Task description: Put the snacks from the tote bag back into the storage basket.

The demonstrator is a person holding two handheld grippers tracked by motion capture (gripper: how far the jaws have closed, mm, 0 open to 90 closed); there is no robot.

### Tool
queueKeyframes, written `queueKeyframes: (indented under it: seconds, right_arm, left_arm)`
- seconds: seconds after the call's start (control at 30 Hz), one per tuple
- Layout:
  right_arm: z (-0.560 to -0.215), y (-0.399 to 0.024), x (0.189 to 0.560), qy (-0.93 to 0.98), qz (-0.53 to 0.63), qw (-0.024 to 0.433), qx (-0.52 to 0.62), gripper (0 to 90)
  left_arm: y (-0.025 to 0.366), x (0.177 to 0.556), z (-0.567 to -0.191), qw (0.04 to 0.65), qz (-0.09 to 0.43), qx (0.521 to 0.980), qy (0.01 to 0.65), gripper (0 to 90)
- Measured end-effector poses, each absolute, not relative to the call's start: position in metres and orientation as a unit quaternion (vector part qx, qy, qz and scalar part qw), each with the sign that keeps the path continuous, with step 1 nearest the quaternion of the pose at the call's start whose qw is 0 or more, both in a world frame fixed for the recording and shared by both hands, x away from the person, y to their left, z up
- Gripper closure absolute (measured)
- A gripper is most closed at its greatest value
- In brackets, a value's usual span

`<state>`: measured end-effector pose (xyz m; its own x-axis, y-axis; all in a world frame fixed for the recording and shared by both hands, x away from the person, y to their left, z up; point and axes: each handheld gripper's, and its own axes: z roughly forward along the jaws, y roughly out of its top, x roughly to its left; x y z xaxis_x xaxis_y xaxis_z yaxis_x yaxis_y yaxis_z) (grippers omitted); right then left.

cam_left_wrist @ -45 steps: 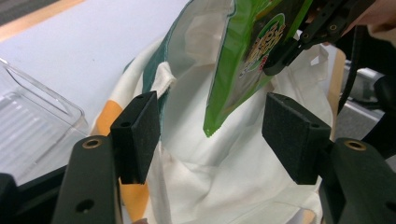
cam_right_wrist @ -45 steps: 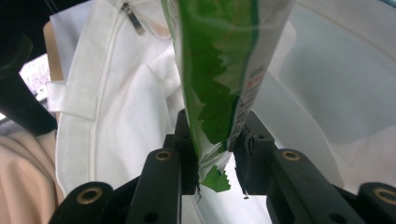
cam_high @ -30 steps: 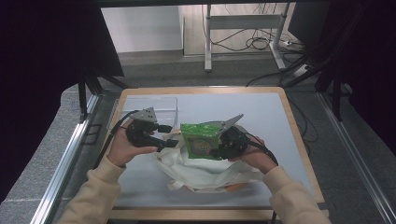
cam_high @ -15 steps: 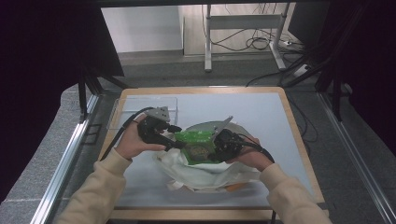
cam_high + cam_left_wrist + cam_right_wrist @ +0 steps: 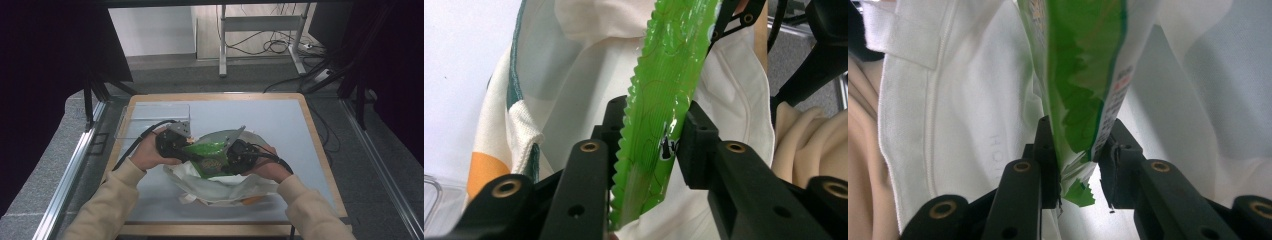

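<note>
— Where is the green snack bag (image 5: 210, 156)?
— Centre frame, stretched lengthwise between the claws above the white cloth bag (image 5: 220, 187): left gripper (image 5: 186, 150) has just closed on one end, right gripper (image 5: 231, 159) clamps the other.

clear tray (image 5: 131, 120) at far left, far right tabletop (image 5: 285, 120) open

left hand-held gripper (image 5: 186, 148): jaws just closed, pads pinching from both sides | right hand-held gripper (image 5: 231, 155): jaws clamped | both forearms reach inward, grippers facing each other, near together
</note>
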<state>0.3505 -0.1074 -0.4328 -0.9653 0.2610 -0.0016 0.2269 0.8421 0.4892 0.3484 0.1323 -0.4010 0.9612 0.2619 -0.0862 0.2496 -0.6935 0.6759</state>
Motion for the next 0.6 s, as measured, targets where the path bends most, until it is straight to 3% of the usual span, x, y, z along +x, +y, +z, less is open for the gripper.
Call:
queueKeyframes:
  seconds: [0.27,0.53,0.6]
  right_arm:
    - [-0.429,-0.113,0.35,0.952,0.274,0.03,0.132,66.6]
    - [-0.418,-0.135,0.345,0.92,0.332,0.032,0.203,44.3]
    - [-0.417,-0.138,0.344,0.916,0.338,0.037,0.211,42.9]
  left_arm:
    - [0.135,0.348,-0.398,0.37,0.008,0.92,0.133,74.1]
    - [0.142,0.348,-0.395,0.377,0.01,0.915,0.147,74.4]
    - [0.143,0.348,-0.396,0.379,0.008,0.914,0.148,74.4]
